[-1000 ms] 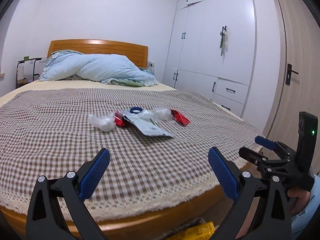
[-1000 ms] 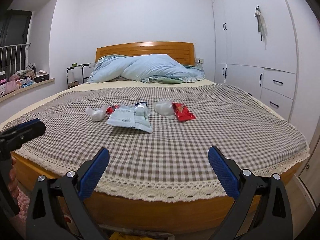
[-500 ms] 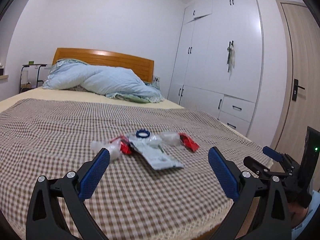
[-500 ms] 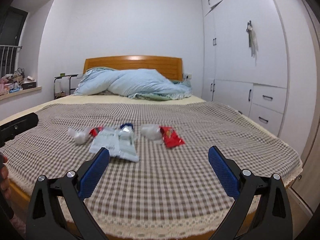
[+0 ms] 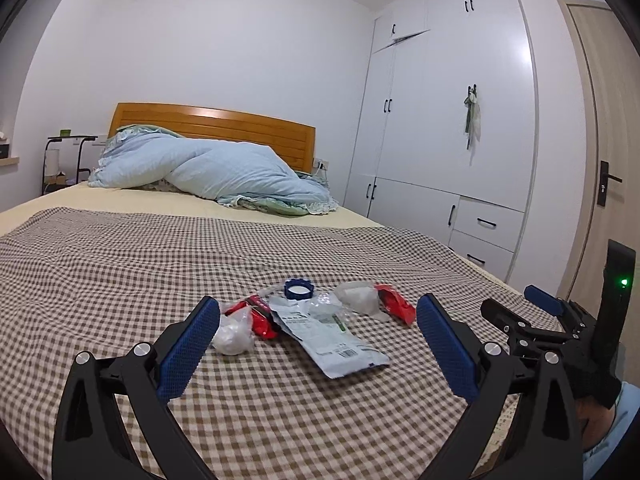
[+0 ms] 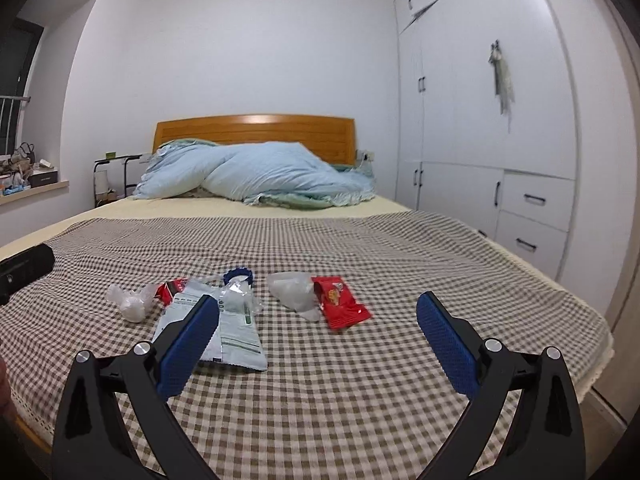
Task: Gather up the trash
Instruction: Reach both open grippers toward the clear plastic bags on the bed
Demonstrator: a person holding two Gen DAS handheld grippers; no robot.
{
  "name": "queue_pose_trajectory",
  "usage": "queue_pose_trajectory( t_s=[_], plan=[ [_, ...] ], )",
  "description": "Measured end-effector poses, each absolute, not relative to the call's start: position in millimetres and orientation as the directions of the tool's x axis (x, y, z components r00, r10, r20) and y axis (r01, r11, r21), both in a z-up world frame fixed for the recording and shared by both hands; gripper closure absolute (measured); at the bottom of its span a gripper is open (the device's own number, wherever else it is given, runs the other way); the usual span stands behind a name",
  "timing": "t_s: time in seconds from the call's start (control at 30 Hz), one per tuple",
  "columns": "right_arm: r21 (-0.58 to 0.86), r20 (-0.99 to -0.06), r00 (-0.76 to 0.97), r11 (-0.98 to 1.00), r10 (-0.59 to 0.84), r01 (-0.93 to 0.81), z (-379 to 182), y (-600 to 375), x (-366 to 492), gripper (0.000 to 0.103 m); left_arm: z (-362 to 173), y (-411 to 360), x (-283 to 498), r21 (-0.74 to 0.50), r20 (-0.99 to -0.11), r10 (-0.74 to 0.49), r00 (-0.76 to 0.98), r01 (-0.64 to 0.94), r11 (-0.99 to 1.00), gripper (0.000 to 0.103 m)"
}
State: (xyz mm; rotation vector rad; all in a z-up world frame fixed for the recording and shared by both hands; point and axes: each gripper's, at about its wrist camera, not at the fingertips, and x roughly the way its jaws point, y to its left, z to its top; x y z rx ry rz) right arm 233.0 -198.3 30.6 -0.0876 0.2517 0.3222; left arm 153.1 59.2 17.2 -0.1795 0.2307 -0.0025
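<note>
Both claws hover above the near part of a bed covered with a brown-and-white checked blanket [image 5: 120,280], and neither holds anything: the left gripper [image 5: 318,344] has its blue pads spread wide, and the right gripper [image 6: 318,344] is spread just as wide. The trash lies in a loose cluster on the blanket ahead of them. From the left wrist view, a crumpled clear plastic wad [image 5: 234,336] sits just past the left pad, touching a red wrapper [image 5: 260,318]; beside that lies a flat white pouch [image 5: 332,340] with green print and a barcode, its far end meeting a blue cap ring [image 5: 298,289]. To the right of the pouch, a second clear plastic wad [image 5: 358,298] rests against another red snack packet [image 5: 396,308]. In the right wrist view the same red snack packet lies between the pads but further off, apart from them. A rumpled light blue duvet [image 6: 256,176] is heaped at the wooden headboard [image 6: 256,130], and white wardrobes [image 6: 480,120] line the right wall
</note>
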Motion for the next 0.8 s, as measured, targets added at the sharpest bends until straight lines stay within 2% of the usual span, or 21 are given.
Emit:
queue_pose_trajectory(
  t_s=[0.37, 0.5, 0.8],
  plan=[
    [-0.057, -0.350, 0.887, 0.939, 0.301, -0.340, 24.6, -198.3, 272.0, 0.008, 8.1, 80.1, 189.3, -0.241, -0.307, -0.026, 0.951, -0.051, 0.969, 0.008],
    [-0.086, -0.379, 0.872, 0.927, 0.309, -0.366, 18.4, -182.0, 280.1, 0.008, 4.2, 83.6, 205.2, -0.225, -0.352, -0.005, 0.936, -0.079, 0.971, 0.008],
    [-0.074, -0.408, 0.855, 0.923, 0.319, -0.379, 19.3, -160.4, 316.7, 0.008, -10.2, 111.7, 246.3, -0.207, -0.507, 0.062, 0.860, -0.191, 0.959, 0.008]
  ],
)
